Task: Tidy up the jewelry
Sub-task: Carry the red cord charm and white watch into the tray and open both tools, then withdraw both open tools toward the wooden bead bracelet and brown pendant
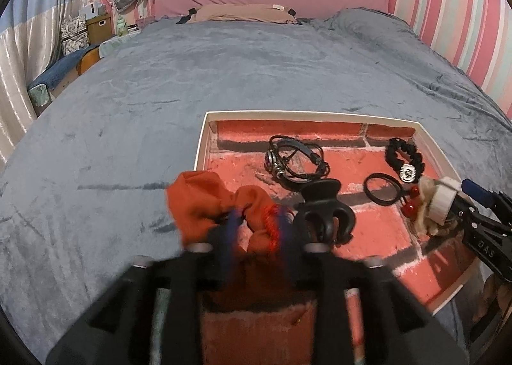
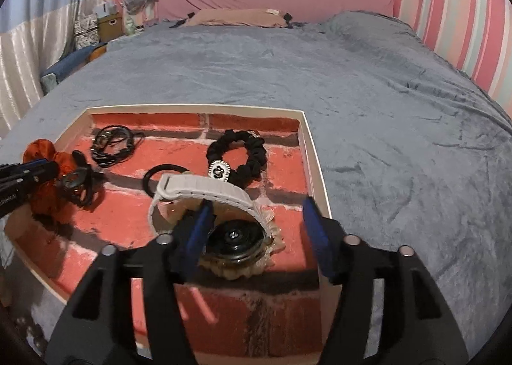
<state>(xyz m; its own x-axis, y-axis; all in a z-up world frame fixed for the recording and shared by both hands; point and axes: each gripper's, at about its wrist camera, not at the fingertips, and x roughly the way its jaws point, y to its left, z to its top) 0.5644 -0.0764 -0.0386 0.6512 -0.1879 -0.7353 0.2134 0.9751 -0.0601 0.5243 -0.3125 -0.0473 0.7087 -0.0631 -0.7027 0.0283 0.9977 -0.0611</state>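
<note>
A white box [image 2: 315, 153] with a red brick floor sits on the gray bed [image 2: 384, 93]. The left claw [image 1: 256, 224] is clamped on an orange scrunchie [image 1: 204, 201] at the box's left edge, beside a black hair clip [image 1: 323, 214]. The right claw [image 2: 259, 227] is spread apart over a white-strapped watch [image 2: 204, 195] lying in the box. A black scrunchie [image 2: 246, 153], a black ring band [image 2: 156, 176] and a tangled black cord [image 2: 112, 144] lie farther back.

One tray [image 2: 312, 157], two scrunchies, orange [image 1: 204, 201] and black [image 2: 246, 153], one black hair tie [image 1: 382, 193], one claw clip [image 1: 323, 211], one white watch [image 2: 204, 192], one corded bracelet [image 1: 294, 160]
</note>
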